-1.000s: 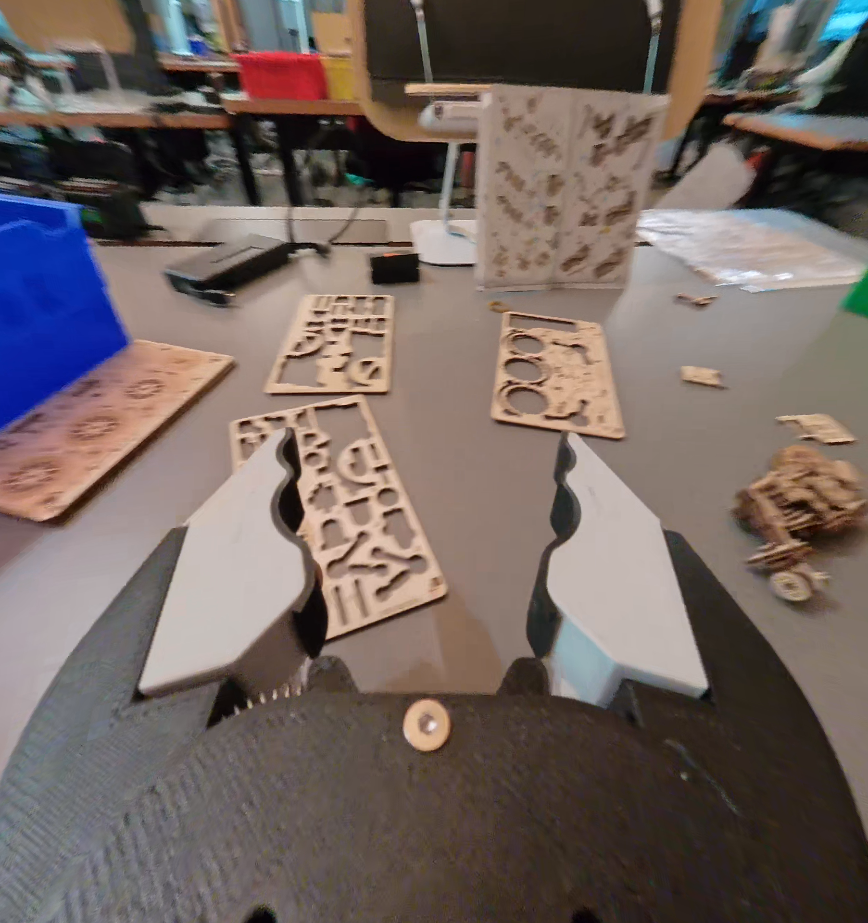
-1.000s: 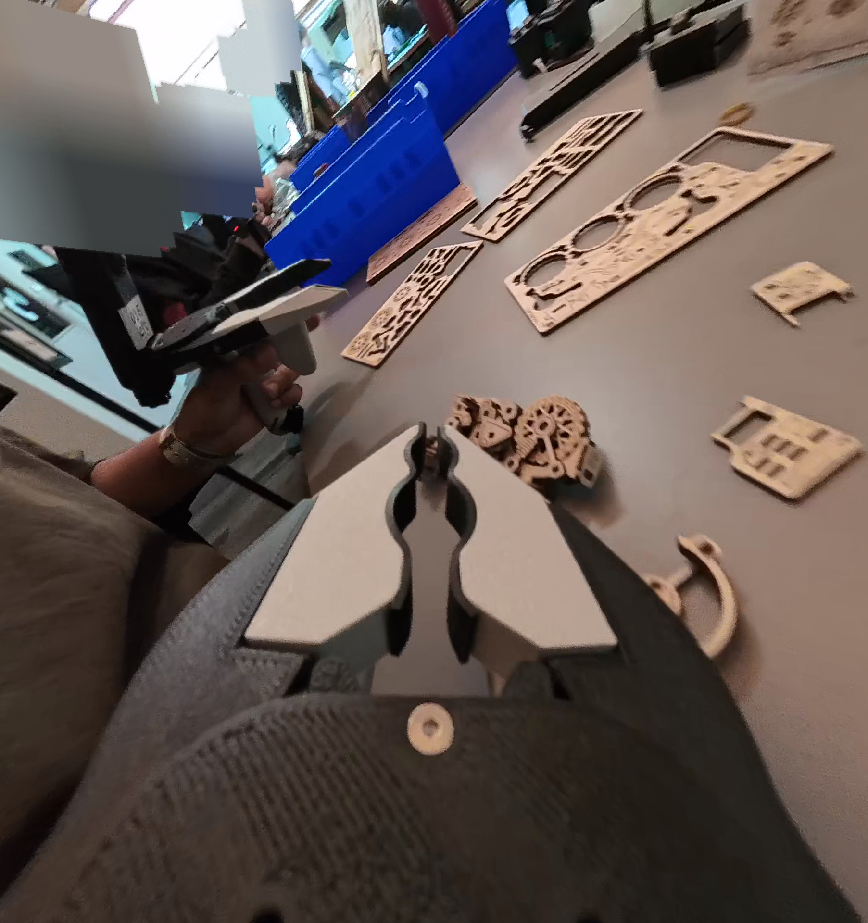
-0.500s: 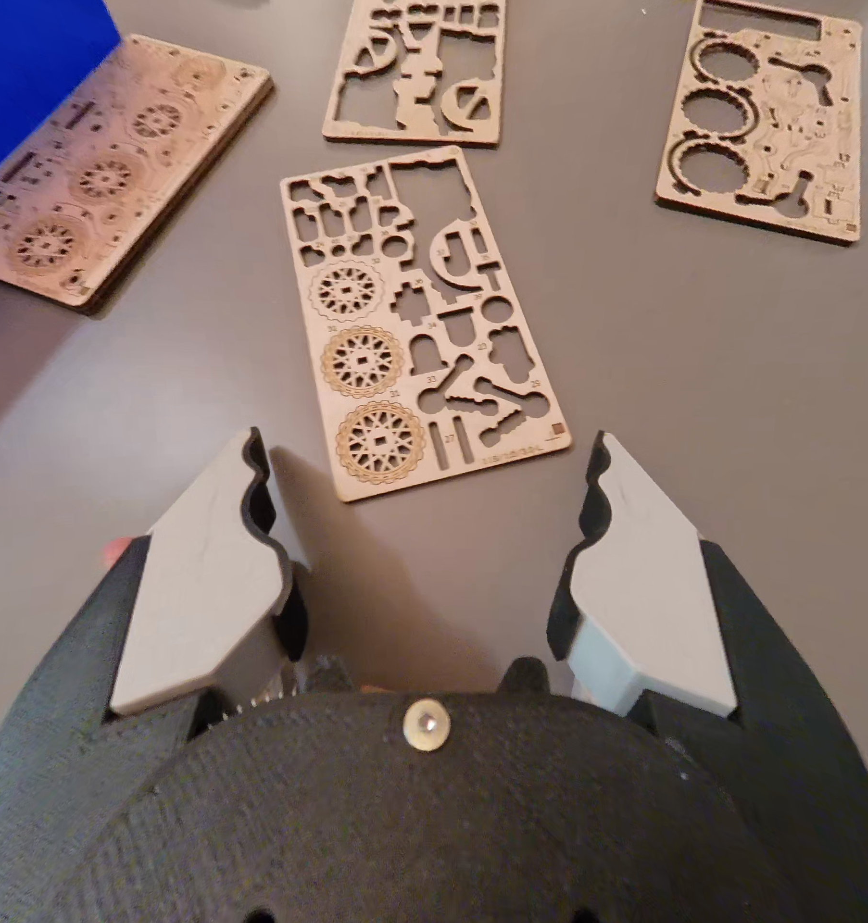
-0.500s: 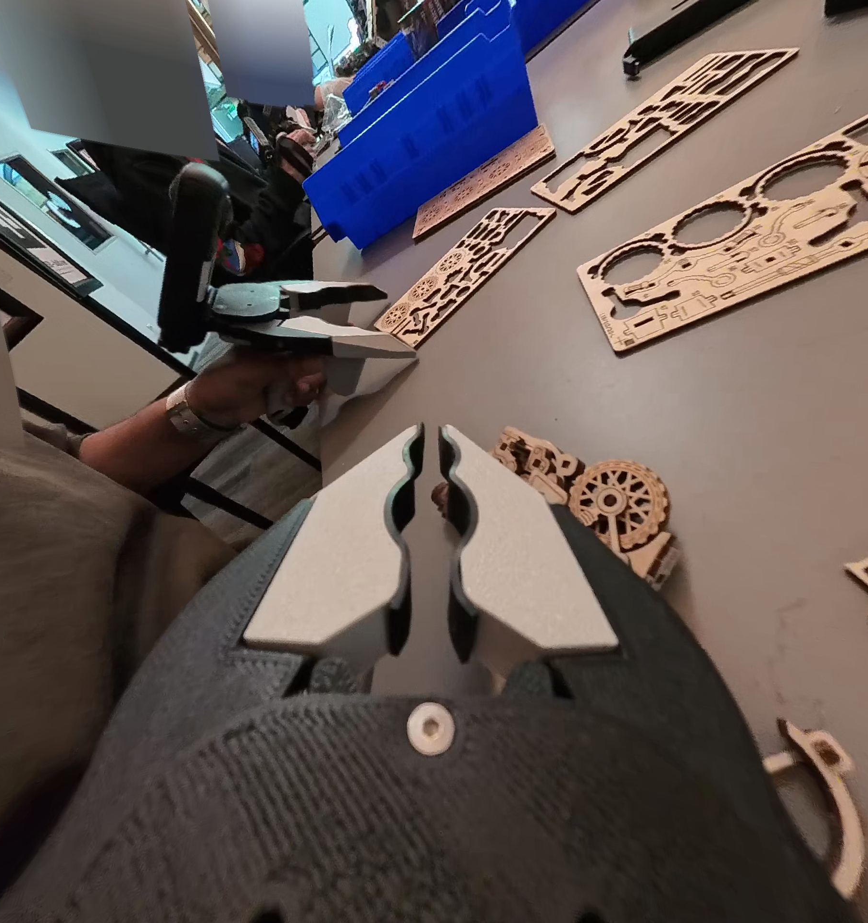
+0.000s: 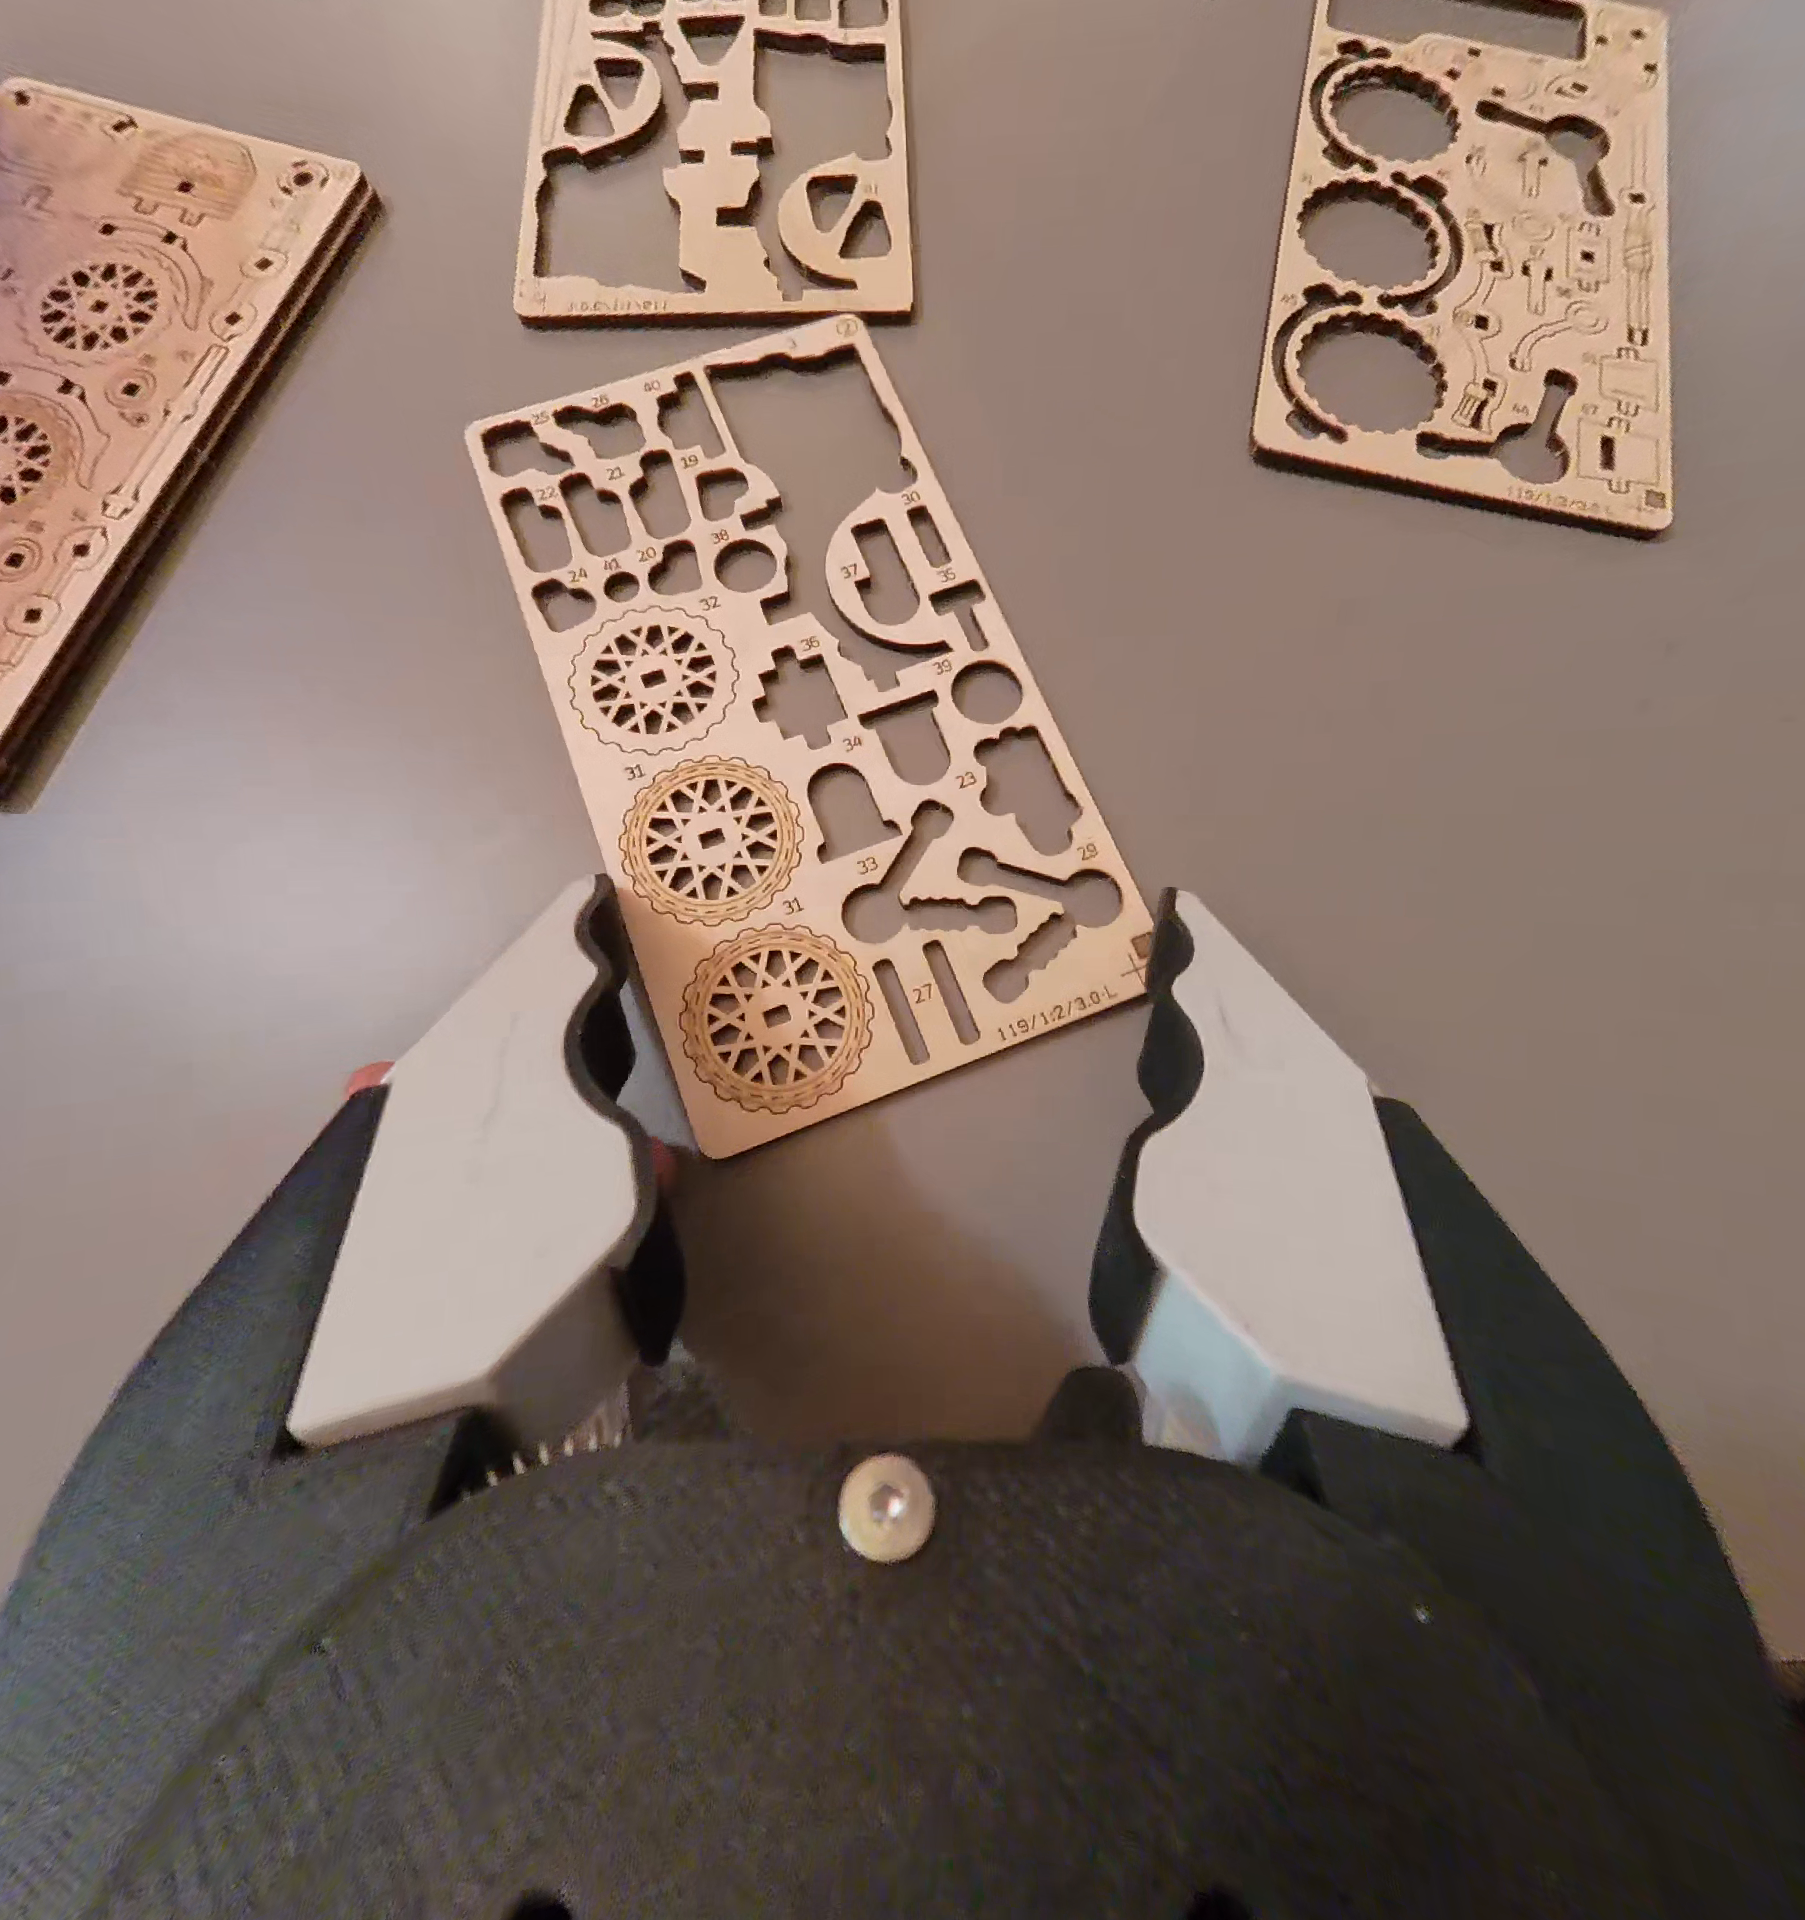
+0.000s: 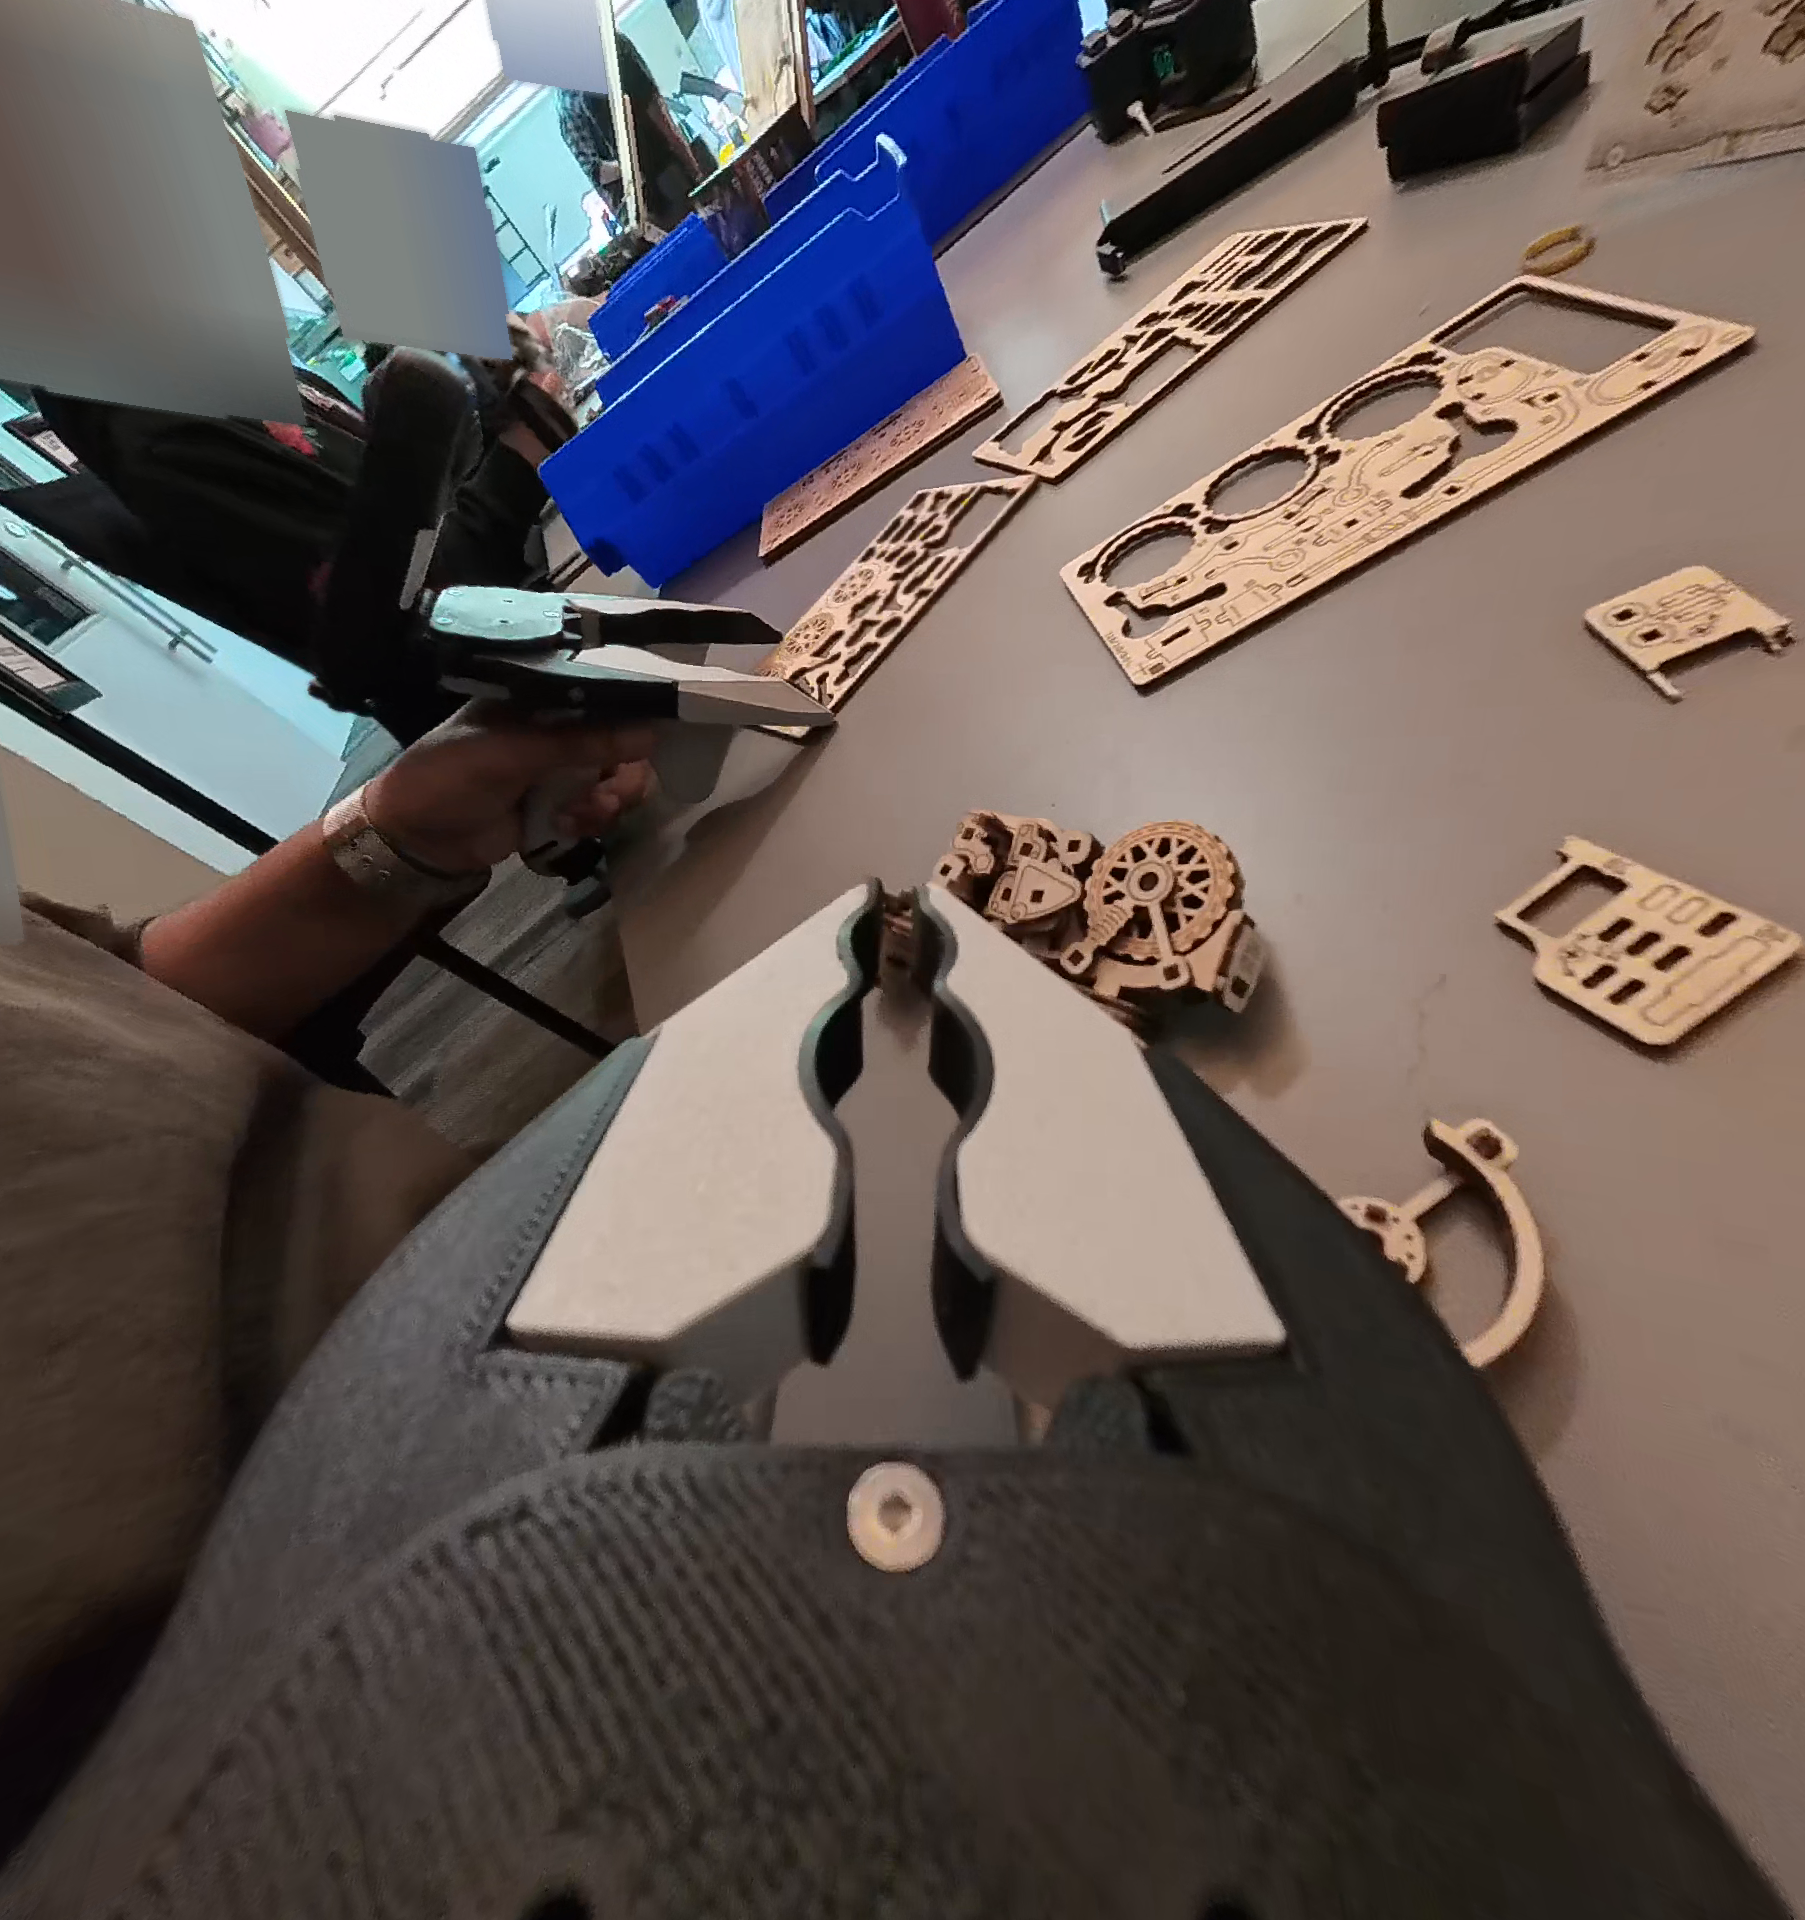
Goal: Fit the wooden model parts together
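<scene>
A wooden parts sheet (image 5: pixel 825 727) with three wheel parts still in it lies flat on the grey table (image 5: pixel 1397 831). My left gripper (image 5: pixel 882 925) is open and its fingers straddle the sheet's near end, with the fingertips right at its two edges. The right wrist view shows this gripper (image 6: pixel 789 670) low at the table's edge, at the end of the sheet (image 6: pixel 908 561). My right gripper (image 6: pixel 900 904) is shut on a thin part at the near end of the half-built wooden model (image 6: pixel 1116 925), which has a spoked wheel on its side.
A stack of uncut sheets (image 5: pixel 98 416) lies at the left, and two punched-out sheets (image 5: pixel 721 156) (image 5: pixel 1469 260) lie farther back. A blue bin (image 6: pixel 773 364) stands behind them. Loose flat pieces (image 6: pixel 1646 935) (image 6: pixel 1687 623) and a curved piece (image 6: pixel 1480 1247) lie right of the model.
My left gripper tipped down from looking across the table and moved over the wheel sheet; its jaws widened, then narrowed around the sheet's near end. My right gripper stayed shut on the model.
</scene>
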### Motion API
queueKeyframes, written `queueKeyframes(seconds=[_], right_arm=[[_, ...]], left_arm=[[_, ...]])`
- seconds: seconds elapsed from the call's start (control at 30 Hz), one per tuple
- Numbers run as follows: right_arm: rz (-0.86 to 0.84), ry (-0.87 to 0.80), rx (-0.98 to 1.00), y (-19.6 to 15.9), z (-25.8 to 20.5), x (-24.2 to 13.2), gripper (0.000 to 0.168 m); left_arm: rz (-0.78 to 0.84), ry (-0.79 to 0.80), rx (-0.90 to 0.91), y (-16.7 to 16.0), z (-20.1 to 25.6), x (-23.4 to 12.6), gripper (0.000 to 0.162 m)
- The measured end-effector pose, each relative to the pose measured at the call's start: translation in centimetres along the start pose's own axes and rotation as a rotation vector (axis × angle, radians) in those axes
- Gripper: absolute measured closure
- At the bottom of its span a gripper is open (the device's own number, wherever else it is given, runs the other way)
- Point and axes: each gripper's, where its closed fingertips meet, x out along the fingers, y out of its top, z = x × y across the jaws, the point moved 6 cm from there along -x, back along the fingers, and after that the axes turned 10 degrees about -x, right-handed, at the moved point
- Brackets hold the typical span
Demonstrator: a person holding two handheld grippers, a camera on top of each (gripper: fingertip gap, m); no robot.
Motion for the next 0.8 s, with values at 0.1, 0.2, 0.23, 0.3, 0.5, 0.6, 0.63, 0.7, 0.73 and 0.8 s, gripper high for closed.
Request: queueKeyframes(seconds=[0.1, 0.2, 0.23, 0.3, 0.5, 0.6, 0.63, 0.7, 0.73, 0.8], right_arm=[[0.000, 0.002, -0.003, -0.1, -0.2, -0.1, 0.164], [-0.002, 0.007, -0.018, 0.0, -0.5, 0.0, 0.164], [-0.005, 0.010, -0.023, 0.0, -0.5, 0.1, 0.164], [-0.014, 0.016, -0.031, 0.0, -0.6, 0.4, 0.164], [0.048, 0.079, -0.009, 1.9, -1.9, 2.6, 0.160], [-0.046, 0.149, -0.091, 2.5, -4.0, 5.3, 0.154], [-0.102, 0.153, -0.159, 2.4, -4.6, 6.4, 0.153], [-0.200, 0.142, -0.304, 2.6, -5.4, 8.5, 0.148], [-0.241, 0.134, -0.358, 2.7, -5.8, 9.5, 0.142], [-0.321, 0.129, -0.408, 2.8, -6.5, 11.5, 0.128]], left_arm=[[-0.002, -0.013, 0.005, 0.0, 0.1, 0.0, 0.064], [0.012, -0.018, 0.019, 0.1, 0.3, -0.2, 0.064], [0.023, -0.026, 0.019, 0.1, 0.5, -0.4, 0.065], [0.051, -0.046, 0.019, 0.4, 0.9, -1.1, 0.065], [0.107, -0.061, -0.001, 0.6, 1.8, -3.5, 0.091], [0.119, -0.090, -0.022, 0.2, 1.7, -4.7, 0.090], [0.108, -0.107, -0.029, 0.0, 1.6, -4.9, 0.089], [0.092, -0.111, -0.020, -0.4, 1.3, -4.8, 0.087], [0.081, -0.110, -0.010, -0.6, 1.1, -4.6, 0.087], [0.051, -0.141, -0.010, -1.0, 1.1, -4.3, 0.091]])
